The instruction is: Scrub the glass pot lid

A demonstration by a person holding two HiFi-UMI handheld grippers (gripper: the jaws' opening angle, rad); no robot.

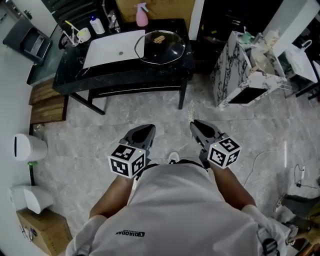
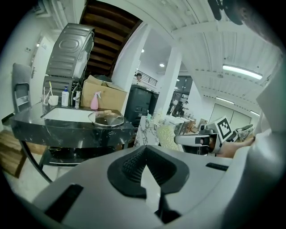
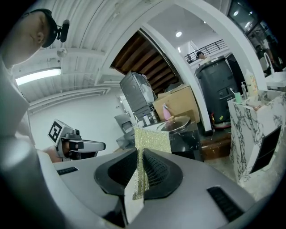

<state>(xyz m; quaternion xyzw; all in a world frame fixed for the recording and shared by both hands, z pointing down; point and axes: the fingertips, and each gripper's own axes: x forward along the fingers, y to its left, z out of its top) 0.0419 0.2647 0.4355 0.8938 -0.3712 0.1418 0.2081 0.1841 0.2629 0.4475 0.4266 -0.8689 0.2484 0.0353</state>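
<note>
Your glass pot lid [image 1: 161,47] lies flat, dome up, at the right end of the black tabletop [image 1: 125,75]. It is round, so no long axis shows, and its left rim overlaps the edge of the white sink [image 1: 107,50]. Something brownish sits near its centre; you cannot tell what. A pink spray bottle [image 1: 142,15] stands behind it, and a marble-patterned cabinet [image 1: 232,70] stands on the floor to the right. You are well back from the tabletop. Your right gripper [image 1: 202,129] is clenched on a glittery gold scouring pad [image 3: 152,138] that stands upright. Your left gripper [image 1: 142,132] is closed with nothing in it.
</note>
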